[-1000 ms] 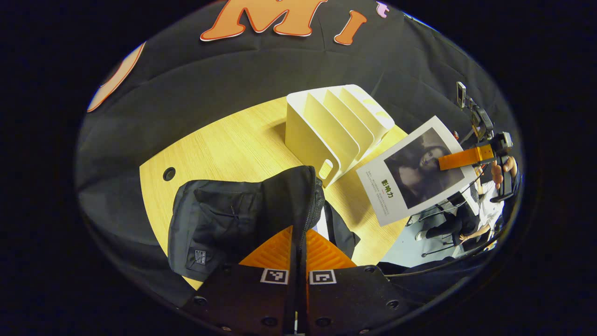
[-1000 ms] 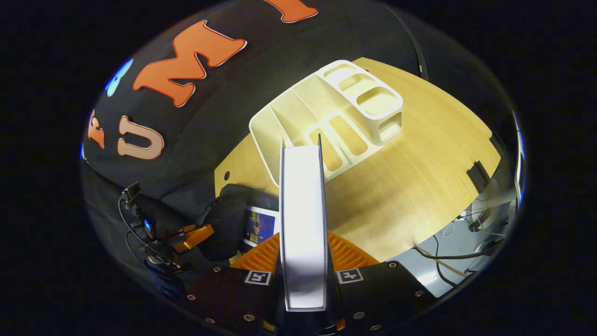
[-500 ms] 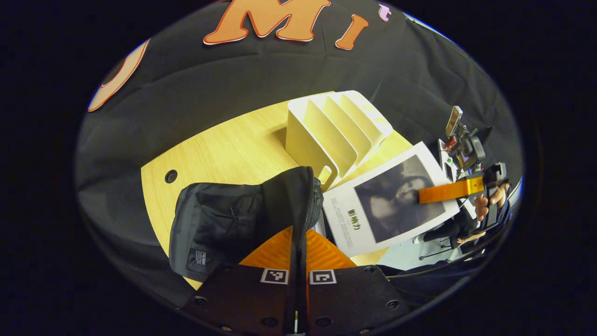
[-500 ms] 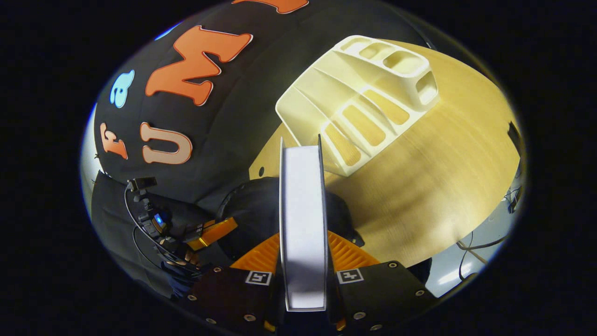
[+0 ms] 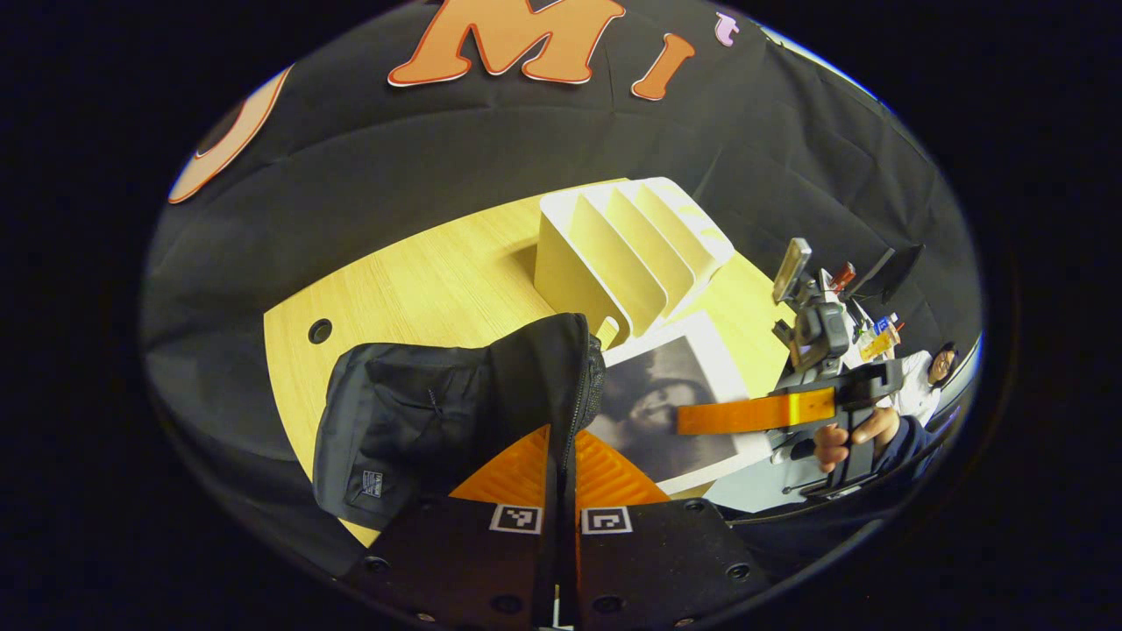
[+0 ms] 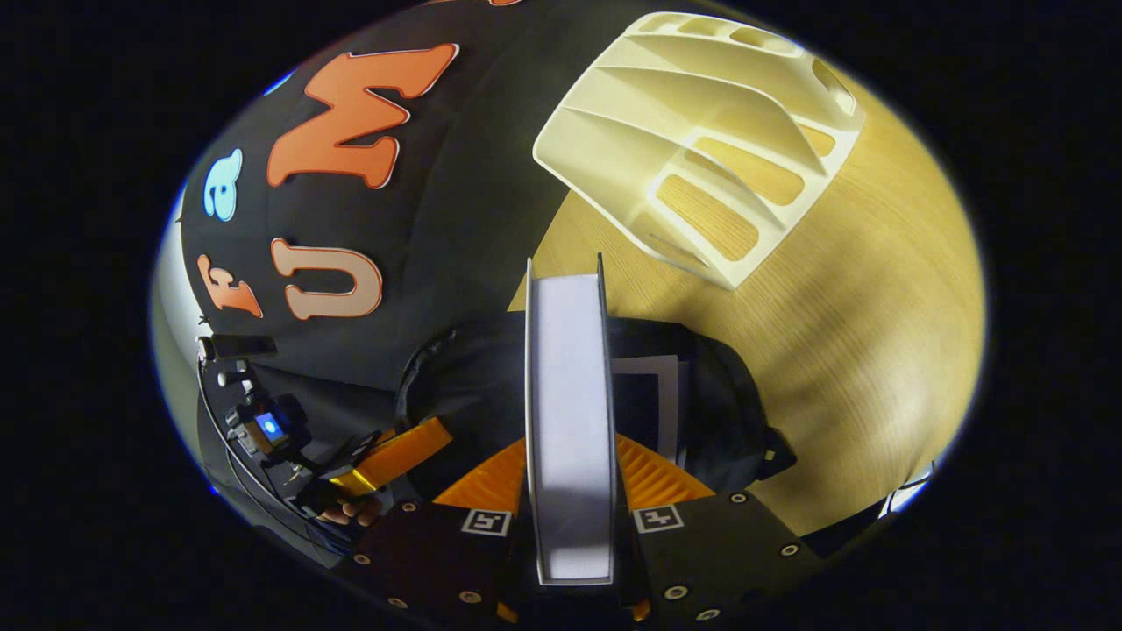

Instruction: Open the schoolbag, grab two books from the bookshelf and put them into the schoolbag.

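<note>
The black schoolbag [image 5: 421,421] lies on the wooden bench [image 5: 421,280], its zipped edge pinched between the two fingers of the left claw [image 5: 561,456], which holds the opening up. In the right gripper view, the right claw [image 6: 568,456] is clamped on a white-covered book [image 6: 568,394], held edge-up just above the open bag, where another book [image 6: 653,394] already sits. The cream bookshelf [image 5: 631,254] stands behind the bag.
</note>
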Action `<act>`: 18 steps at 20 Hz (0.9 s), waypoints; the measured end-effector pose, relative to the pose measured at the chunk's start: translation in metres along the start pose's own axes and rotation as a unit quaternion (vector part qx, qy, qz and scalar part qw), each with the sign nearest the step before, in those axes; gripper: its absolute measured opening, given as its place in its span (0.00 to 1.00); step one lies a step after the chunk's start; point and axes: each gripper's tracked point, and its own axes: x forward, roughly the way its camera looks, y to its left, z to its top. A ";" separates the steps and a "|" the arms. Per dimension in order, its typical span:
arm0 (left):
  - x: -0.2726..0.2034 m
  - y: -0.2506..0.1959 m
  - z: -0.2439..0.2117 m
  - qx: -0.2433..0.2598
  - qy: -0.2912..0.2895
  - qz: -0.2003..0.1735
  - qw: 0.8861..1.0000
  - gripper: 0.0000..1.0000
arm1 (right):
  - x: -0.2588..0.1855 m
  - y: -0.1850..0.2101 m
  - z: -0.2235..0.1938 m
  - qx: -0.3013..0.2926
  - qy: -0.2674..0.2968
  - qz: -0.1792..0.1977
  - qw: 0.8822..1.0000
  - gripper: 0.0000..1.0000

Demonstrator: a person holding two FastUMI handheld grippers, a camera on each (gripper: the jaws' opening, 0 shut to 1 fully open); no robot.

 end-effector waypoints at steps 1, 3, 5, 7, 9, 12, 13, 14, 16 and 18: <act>0.000 0.000 0.000 0.001 -0.002 -0.001 1.000 0.02 | 0.008 0.002 0.001 0.000 -0.007 0.003 1.000 0.36; -0.001 -0.003 0.001 0.002 -0.004 -0.004 1.000 0.02 | 0.026 0.004 -0.001 -0.008 -0.014 0.000 1.000 0.36; 0.000 -0.006 0.004 0.004 -0.007 -0.006 1.000 0.02 | 0.038 0.008 -0.005 -0.007 -0.021 0.003 1.000 0.36; -0.001 -0.007 0.003 0.004 -0.011 -0.008 1.000 0.02 | 0.050 0.010 -0.010 0.005 -0.027 0.009 1.000 0.36; 0.000 -0.009 0.006 0.005 -0.013 -0.010 1.000 0.02 | 0.060 0.011 -0.017 0.014 -0.025 0.015 0.999 0.36; 0.000 -0.016 0.007 0.010 -0.015 -0.020 1.000 0.02 | 0.080 0.009 -0.035 0.019 -0.009 0.017 1.000 0.37; -0.001 -0.017 0.006 0.014 -0.016 -0.021 1.000 0.02 | 0.083 0.011 -0.038 0.018 -0.007 0.020 1.000 0.37; 0.000 -0.020 0.007 0.018 -0.017 -0.023 0.999 0.02 | 0.087 0.013 -0.041 0.015 -0.004 0.021 1.000 0.37; -0.001 -0.020 0.008 0.019 -0.021 -0.025 0.999 0.02 | 0.093 0.014 -0.044 0.010 -0.001 0.019 1.000 0.37; 0.000 -0.017 0.006 0.014 -0.023 -0.026 0.999 0.02 | 0.097 0.009 -0.050 0.001 0.011 -0.001 1.000 0.40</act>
